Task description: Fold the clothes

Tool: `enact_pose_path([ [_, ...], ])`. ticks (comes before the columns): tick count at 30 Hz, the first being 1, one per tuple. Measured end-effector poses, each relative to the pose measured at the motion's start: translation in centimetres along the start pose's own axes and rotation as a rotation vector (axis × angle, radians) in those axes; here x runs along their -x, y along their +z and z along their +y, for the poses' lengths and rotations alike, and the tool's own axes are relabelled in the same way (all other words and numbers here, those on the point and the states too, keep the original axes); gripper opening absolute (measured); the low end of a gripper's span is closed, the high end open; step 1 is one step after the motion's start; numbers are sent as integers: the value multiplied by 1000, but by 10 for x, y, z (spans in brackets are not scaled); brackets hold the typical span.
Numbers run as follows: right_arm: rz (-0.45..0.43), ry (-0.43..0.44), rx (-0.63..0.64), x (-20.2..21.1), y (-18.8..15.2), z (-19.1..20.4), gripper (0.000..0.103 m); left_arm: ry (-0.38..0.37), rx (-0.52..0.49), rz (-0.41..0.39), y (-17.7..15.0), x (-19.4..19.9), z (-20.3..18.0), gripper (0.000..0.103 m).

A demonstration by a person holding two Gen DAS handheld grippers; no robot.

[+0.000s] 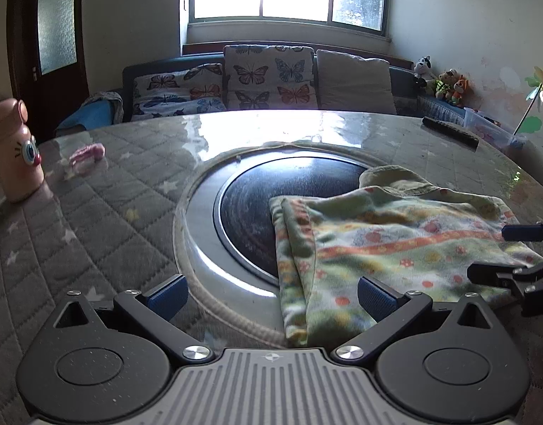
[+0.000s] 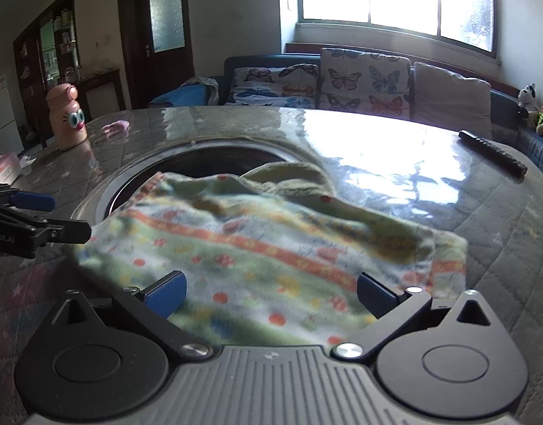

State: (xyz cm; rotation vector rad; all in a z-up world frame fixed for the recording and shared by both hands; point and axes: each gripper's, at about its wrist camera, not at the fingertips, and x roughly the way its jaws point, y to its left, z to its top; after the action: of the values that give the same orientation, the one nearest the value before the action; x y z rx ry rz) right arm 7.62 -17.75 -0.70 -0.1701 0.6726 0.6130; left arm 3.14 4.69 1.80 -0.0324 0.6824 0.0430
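Observation:
A green patterned garment point(image 1: 388, 244) with orange stripes and dots lies folded on the round table, partly over the dark round inset point(image 1: 271, 198). My left gripper point(image 1: 271, 295) stands open at the garment's near left corner, holding nothing. In the right wrist view the same garment point(image 2: 271, 244) fills the middle. My right gripper point(image 2: 271, 294) is open just above its near edge with nothing between its fingers. The right gripper's fingers point(image 1: 509, 272) show at the right edge of the left wrist view; the left gripper's fingers point(image 2: 37, 226) show at the left edge of the right wrist view.
A quilted grey cover under glossy plastic spreads over the table point(image 1: 94, 212). A pink cartoon bottle point(image 1: 14, 148) stands at the far left, with a small pink item point(image 1: 87, 156) near it. A black remote point(image 2: 493, 154) lies at the far right. A sofa with butterfly cushions point(image 1: 268, 78) is behind.

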Motion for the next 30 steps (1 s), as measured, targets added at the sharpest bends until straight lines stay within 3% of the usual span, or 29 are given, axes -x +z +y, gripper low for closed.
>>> enact_pose_path([
  [9, 65, -17, -78, -19, 5, -24, 103, -4, -53, 15, 11, -16, -9, 103],
  [14, 39, -35, -80, -15, 18, -31, 103, 4, -60, 9, 21, -21, -7, 103],
  [18, 30, -42, -108, -27, 33, -44, 103, 36, -86, 24, 33, -38, -11, 103],
  [23, 79, -84, -155, -46, 31, -58, 103, 58, -102, 56, 42, -60, -14, 103],
  [30, 43, -54, -138, -25, 30, -48, 103, 88, -127, 80, 37, -74, -15, 103],
])
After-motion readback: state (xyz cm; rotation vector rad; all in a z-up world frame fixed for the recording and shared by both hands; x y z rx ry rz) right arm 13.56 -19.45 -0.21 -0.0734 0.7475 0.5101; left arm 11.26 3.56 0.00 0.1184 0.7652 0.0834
